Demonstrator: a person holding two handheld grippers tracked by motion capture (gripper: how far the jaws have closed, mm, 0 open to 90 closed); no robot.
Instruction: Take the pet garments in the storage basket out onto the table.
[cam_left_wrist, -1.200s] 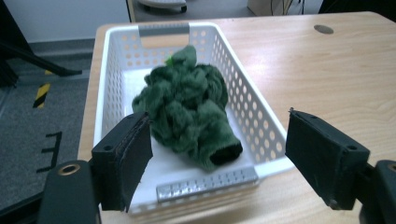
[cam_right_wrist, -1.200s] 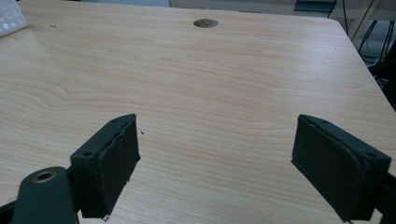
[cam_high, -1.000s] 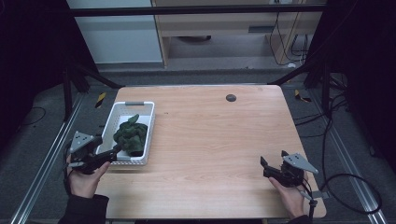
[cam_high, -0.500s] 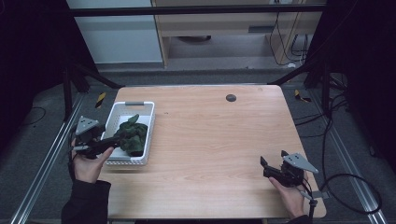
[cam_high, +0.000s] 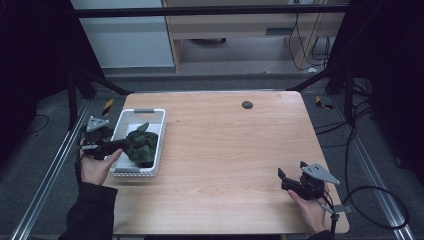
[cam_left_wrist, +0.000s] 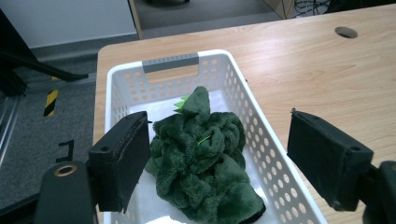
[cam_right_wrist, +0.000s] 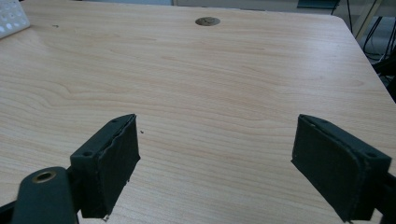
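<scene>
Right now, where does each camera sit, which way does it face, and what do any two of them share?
High view: above the person's side, facing forward and down on the table; both hands and tongs show.
Left gripper view: on the left tongs, facing the green plush cloth in the white basket; open jaws show.
Right gripper view: on the right tongs, facing bare tabletop; open jaws show.
High and left gripper views share basket and cloth.
</scene>
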